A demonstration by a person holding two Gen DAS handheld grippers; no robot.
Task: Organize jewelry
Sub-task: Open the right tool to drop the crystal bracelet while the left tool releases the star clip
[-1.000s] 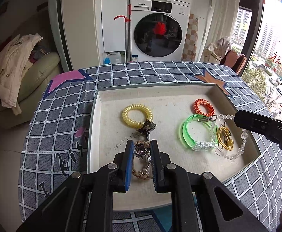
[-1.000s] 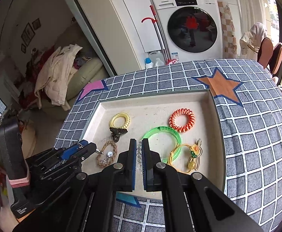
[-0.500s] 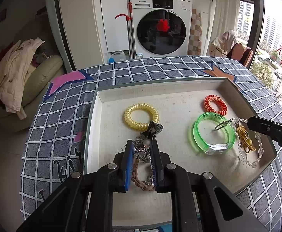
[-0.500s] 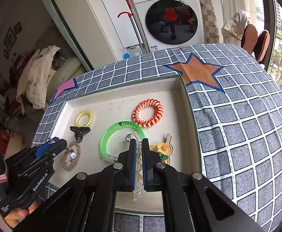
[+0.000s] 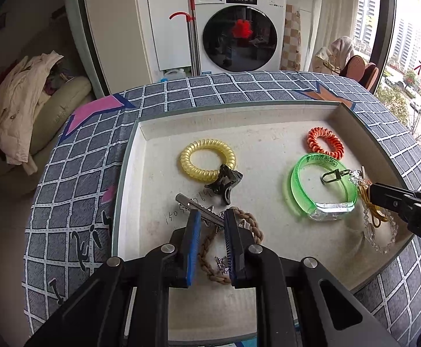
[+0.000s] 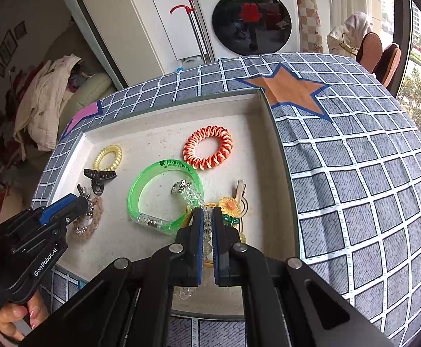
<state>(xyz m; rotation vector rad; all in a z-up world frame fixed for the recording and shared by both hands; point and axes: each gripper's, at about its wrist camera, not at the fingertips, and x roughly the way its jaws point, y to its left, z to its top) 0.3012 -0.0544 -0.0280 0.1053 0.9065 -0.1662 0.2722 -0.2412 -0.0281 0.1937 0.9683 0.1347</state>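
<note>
Jewelry lies spread in a shallow tray [image 5: 129, 173], and both tools are at work on it. The right gripper [image 6: 207, 217] is clenched on a clear bead chain [image 6: 191, 193], whose metal clasp [image 5: 336, 175] now hangs lifted over the green bangle [image 5: 323, 190]; 1 second ago the chain lay flat near the tray's right wall, so it has been picked up and drawn toward the middle. The left gripper [image 5: 211, 219] holds its jaws close around a silver hair clip [image 5: 193, 205], which sticks out leftward between the pads; the grip looks closed on it, and the clip has tilted up since 0.5 seconds ago. Under it sits the braided brown bracelet [image 5: 253, 225], touching the clip. Just beyond are a black claw clip [image 5: 224, 182] and a yellow coil tie [image 5: 207, 159], touching each other. Farther right lie an orange coil tie [image 5: 324, 141] and, beside the chain, a flower clip [image 6: 229, 205]. By my reading, 2 tangled pieces are being separated for sorting.
</note>
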